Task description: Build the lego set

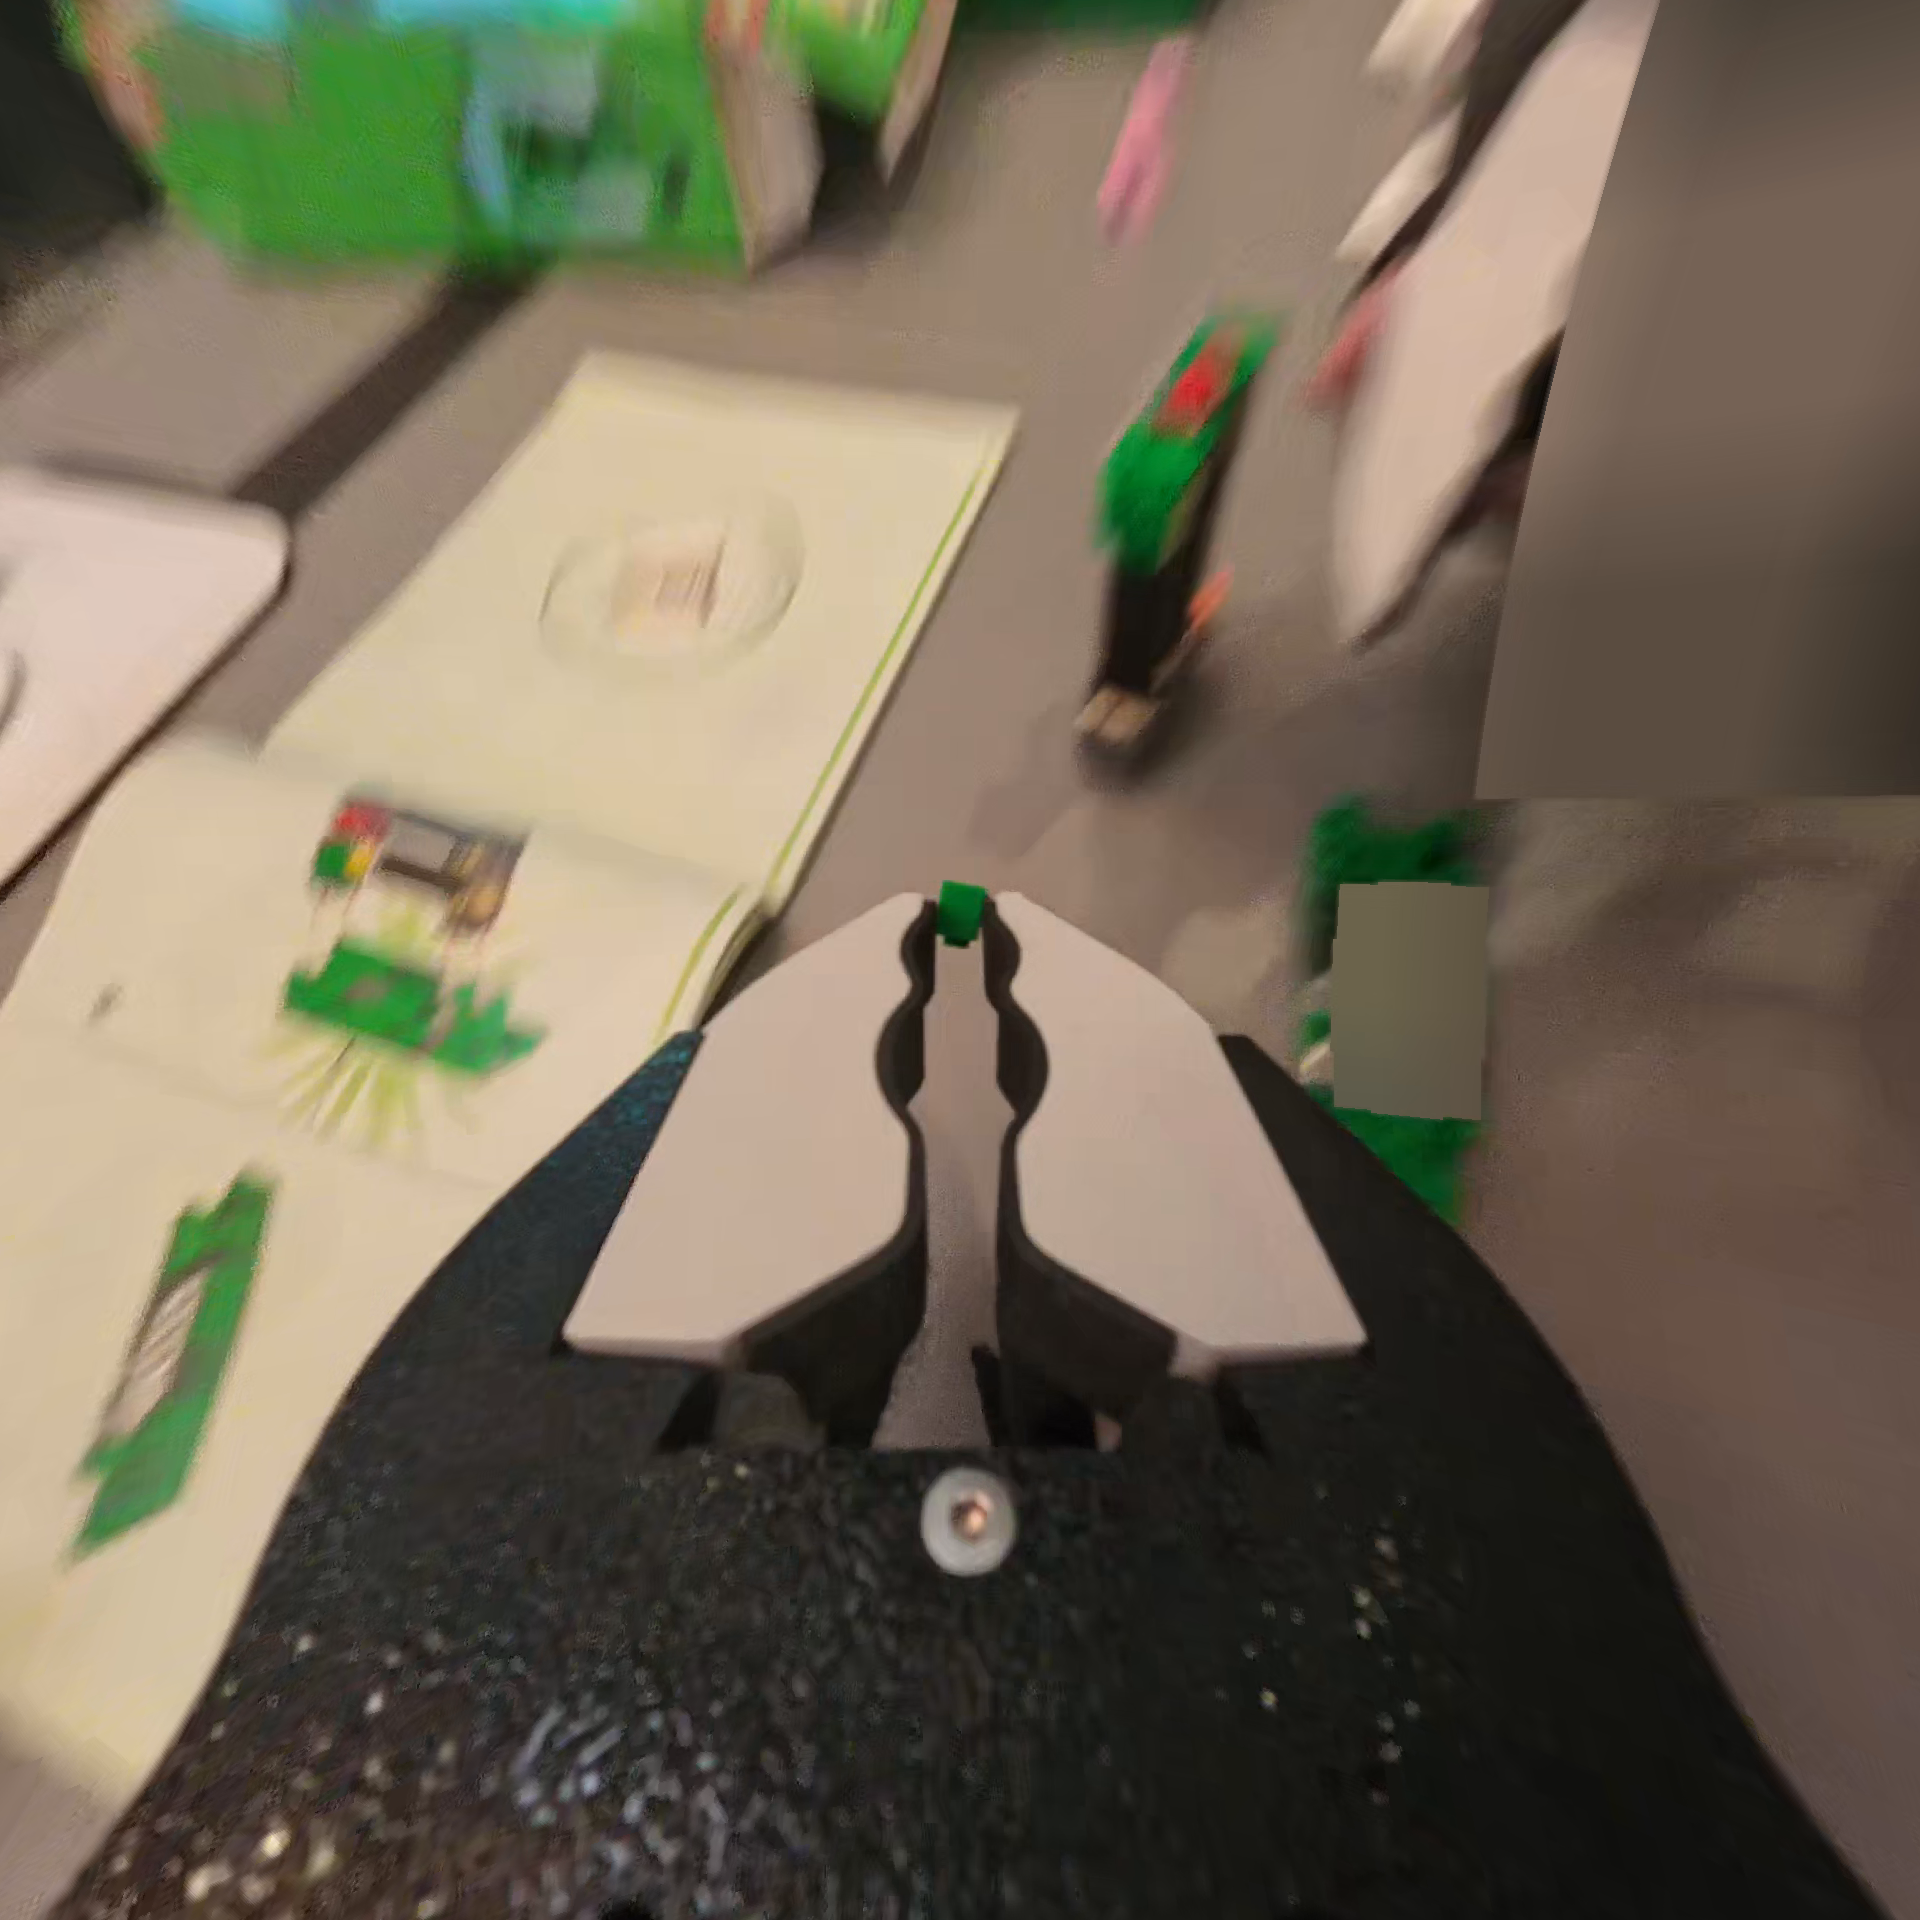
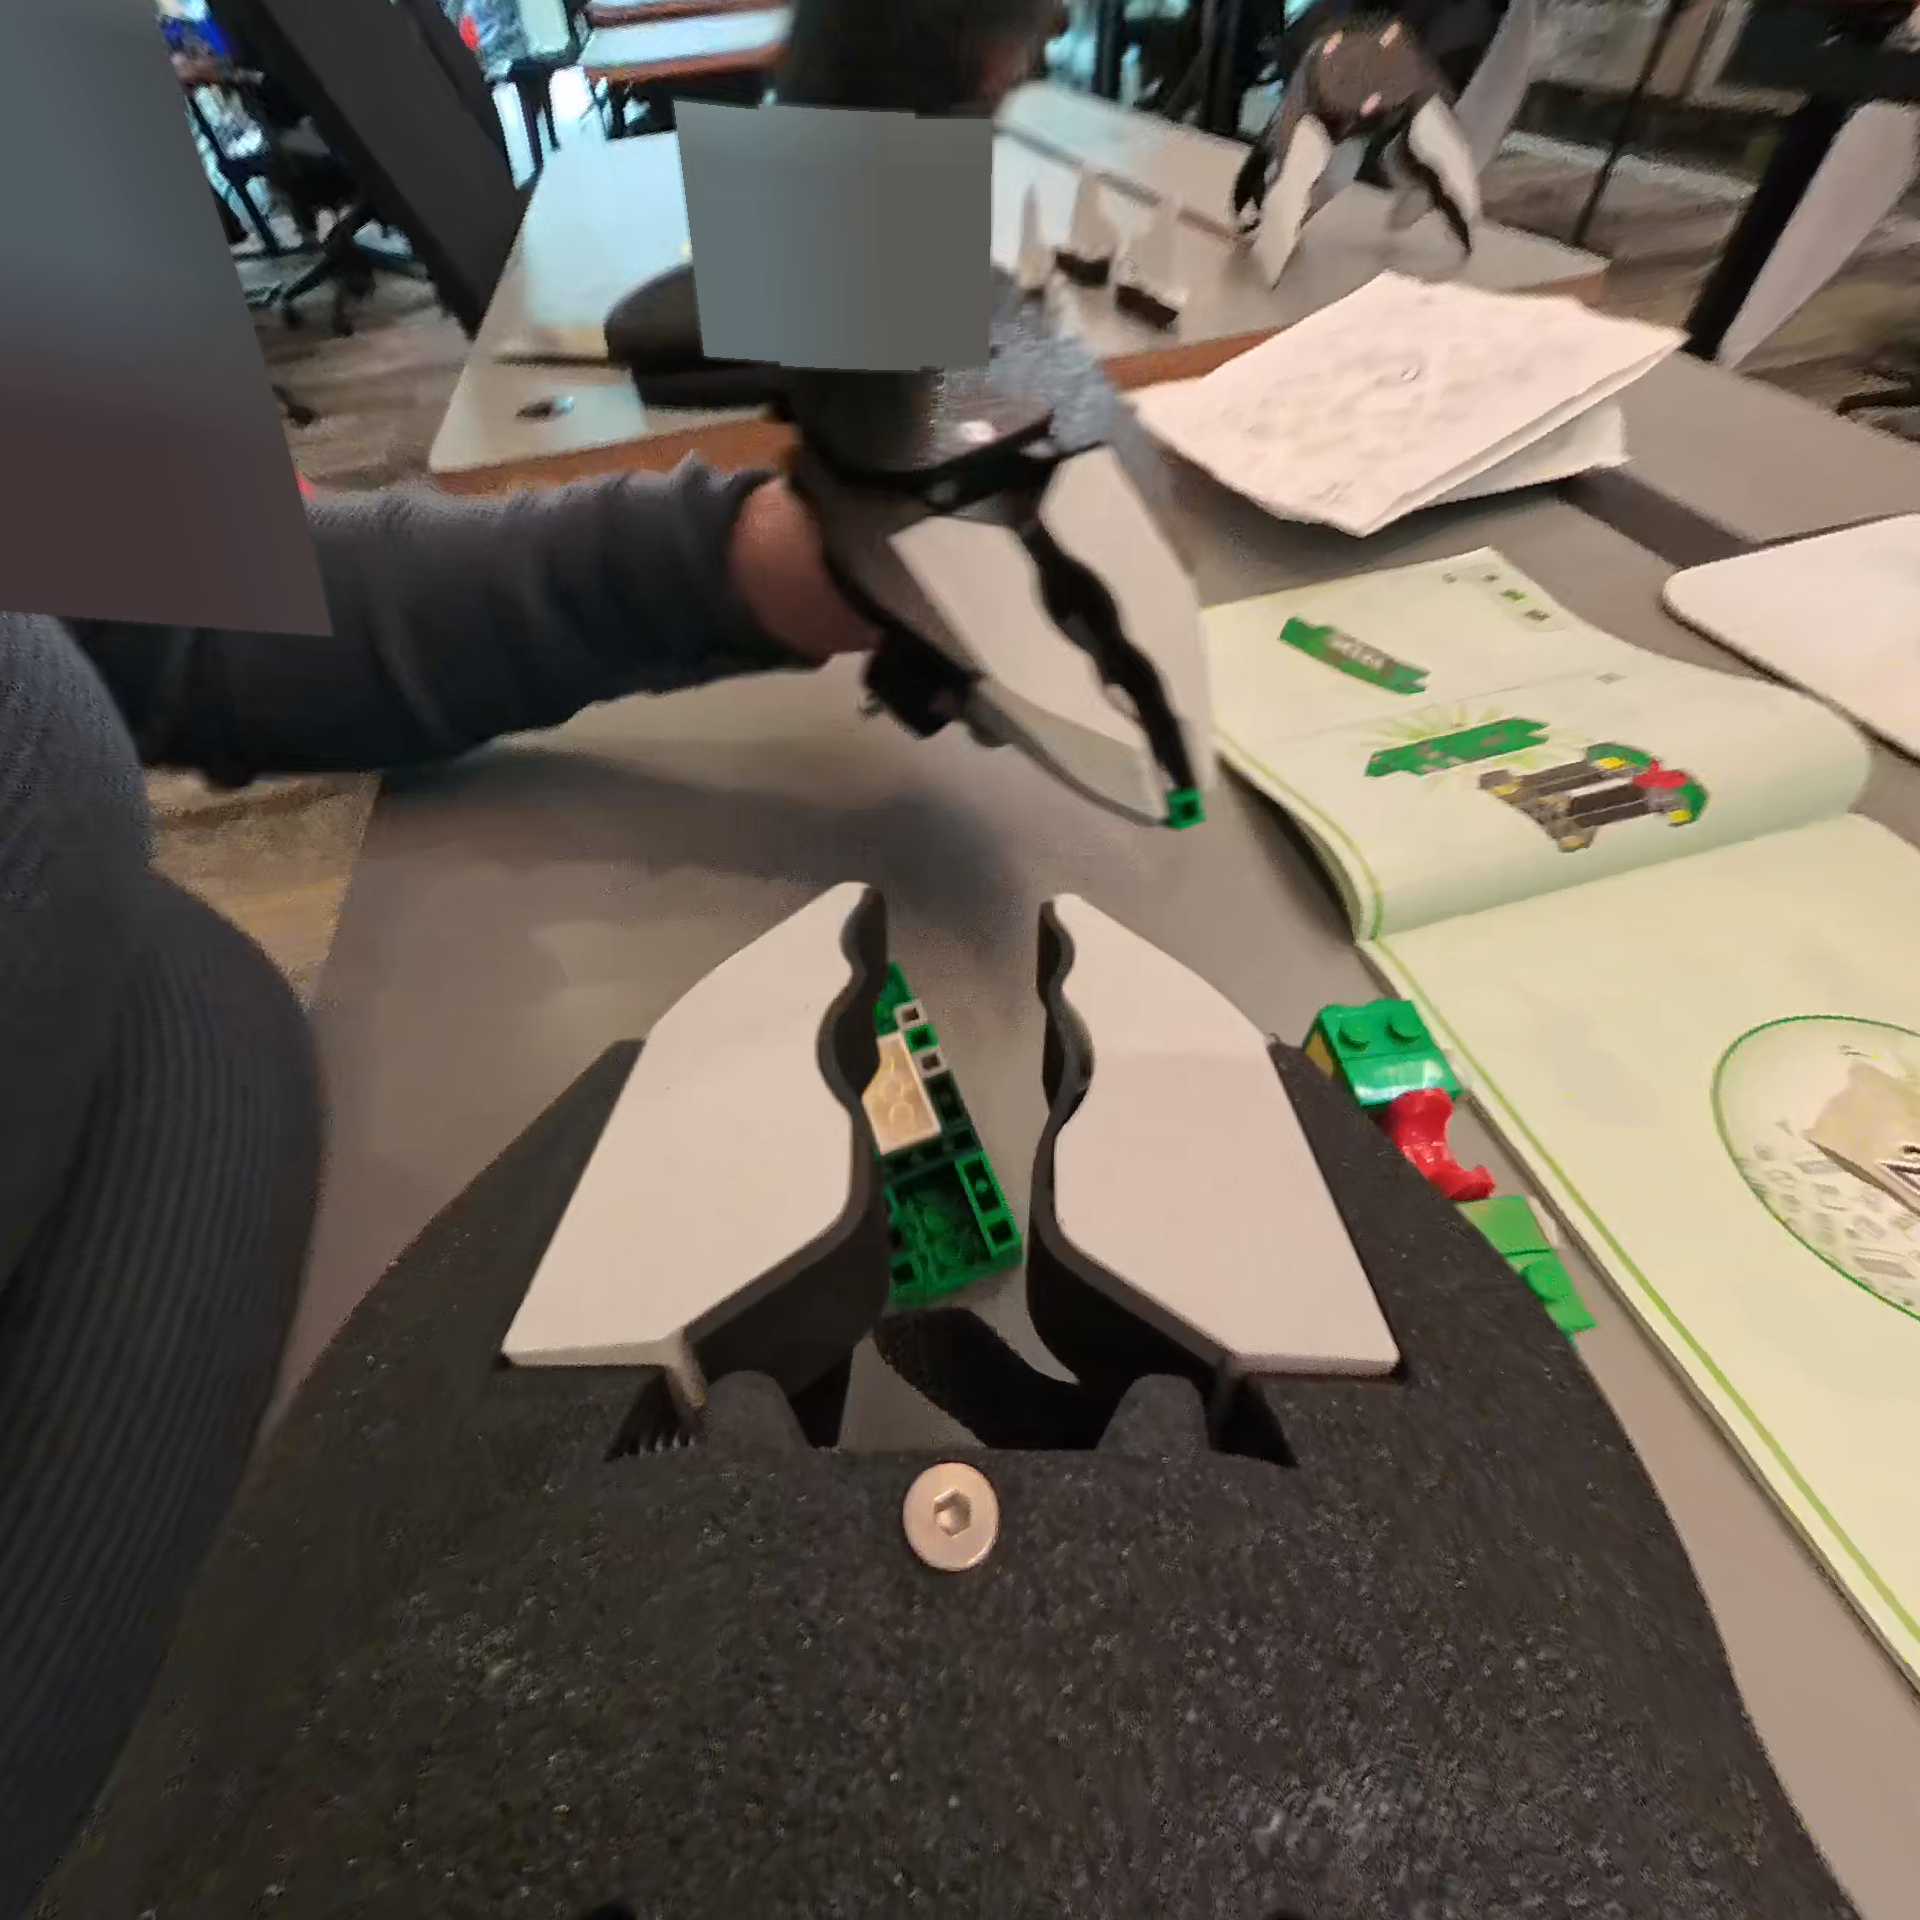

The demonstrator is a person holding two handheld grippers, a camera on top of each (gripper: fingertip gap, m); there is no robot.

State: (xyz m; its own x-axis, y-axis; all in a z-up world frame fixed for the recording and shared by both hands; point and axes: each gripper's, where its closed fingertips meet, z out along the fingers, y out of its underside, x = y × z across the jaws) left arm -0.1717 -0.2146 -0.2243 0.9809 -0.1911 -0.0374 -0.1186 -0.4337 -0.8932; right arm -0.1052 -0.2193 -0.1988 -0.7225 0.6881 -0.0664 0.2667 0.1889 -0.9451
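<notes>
Left wrist view: left gripper was pinching a small green brick at the very tips, jaws nearly together. View badly blurred. The open instruction booklet lay left of the tips; a blurred green, red and black sub-assembly stood beyond it on the grey table, its long axis running away from the camera.

Right wrist view: right gripper was spread, holding nothing. Between its fingers, on the table, lay the green plate build, long axis roughly along the fingers, close against the left finger. The left gripper hung beyond the build, toward the booklet side, brick pointing down. The right gripper was nearer the build; judged: it needed to steady the build while the brick came back and down onto it.
</notes>
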